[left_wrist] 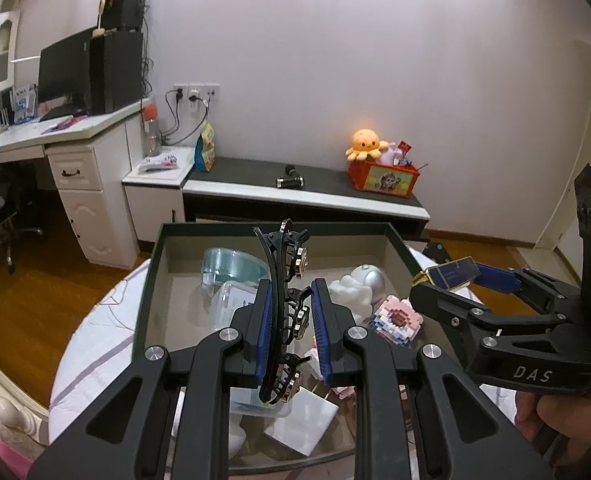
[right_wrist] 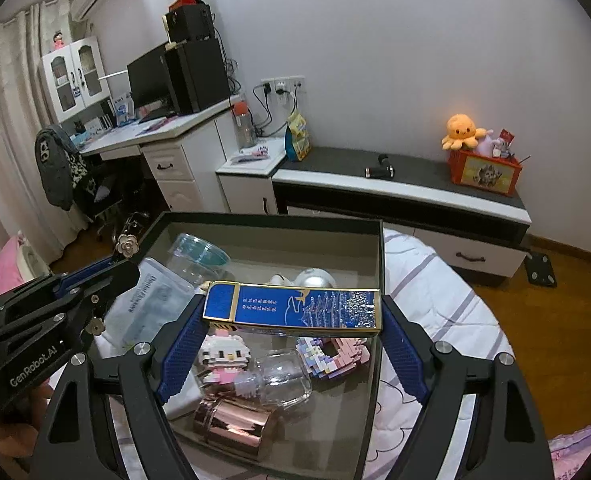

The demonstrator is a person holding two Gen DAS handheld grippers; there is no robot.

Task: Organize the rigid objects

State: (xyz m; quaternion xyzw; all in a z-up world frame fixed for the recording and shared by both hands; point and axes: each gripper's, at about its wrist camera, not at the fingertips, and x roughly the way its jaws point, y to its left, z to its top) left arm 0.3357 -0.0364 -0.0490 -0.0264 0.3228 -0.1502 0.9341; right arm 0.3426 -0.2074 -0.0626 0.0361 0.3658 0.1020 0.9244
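Observation:
A dark open box (left_wrist: pixel 151 280) (right_wrist: pixel 375 360) sits on a round table and holds several rigid objects. My left gripper (left_wrist: pixel 291 320) is shut on a black hair clip with flower studs (left_wrist: pixel 283 304), held upright above the box; it also shows at the left of the right wrist view (right_wrist: pixel 111 280). My right gripper (right_wrist: pixel 291 312) is shut on a flat blue and gold box (right_wrist: pixel 295 308), held crosswise over the open box; it shows in the left wrist view (left_wrist: pixel 447 276) at the box's right rim.
In the box lie a clear cup (right_wrist: pixel 199 256), a plastic case (right_wrist: pixel 151 304), a silver ball (right_wrist: pixel 315 278), pixel-block toys (right_wrist: pixel 223 356) (right_wrist: pixel 335 356), a glass bottle (right_wrist: pixel 283 380) and a rose-gold tin (right_wrist: pixel 235 424). A low cabinet (right_wrist: pixel 395 188) and a desk (right_wrist: pixel 155 136) stand behind.

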